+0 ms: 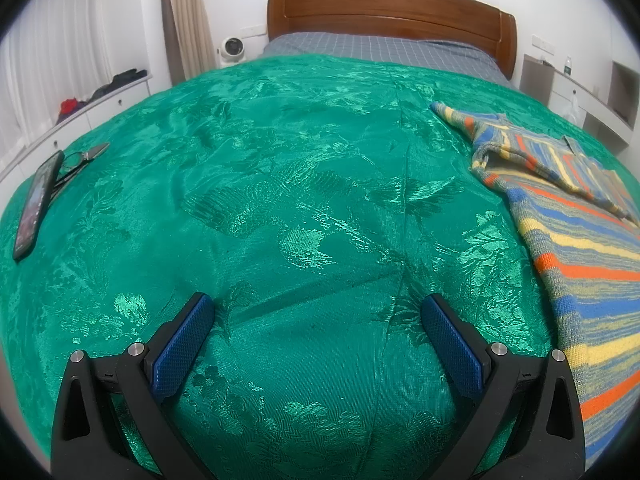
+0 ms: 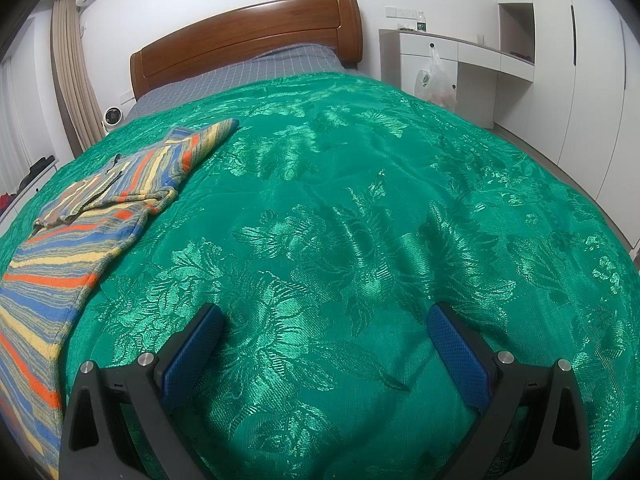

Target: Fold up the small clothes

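Green brocade covers the bed (image 1: 280, 200), with a wooden headboard (image 1: 392, 8) at twelve o'clock in both views. Both grippers hover over bare cover, fingers spread wide and holding nothing: the left gripper (image 1: 318, 312) and the right gripper (image 2: 326, 320). A striped sweater (image 1: 580, 248) lies flat between them, at three o'clock in the left view and nine o'clock in the right (image 2: 72, 240). One sleeve looks already folded across the chest; the other sleeve still points toward the headboard, so folding seems barely begun. Only the left view shows a phone (image 1: 36, 204) and scissors (image 1: 86, 158) at nine o'clock; only the right shows a hanging bag (image 2: 434, 80).
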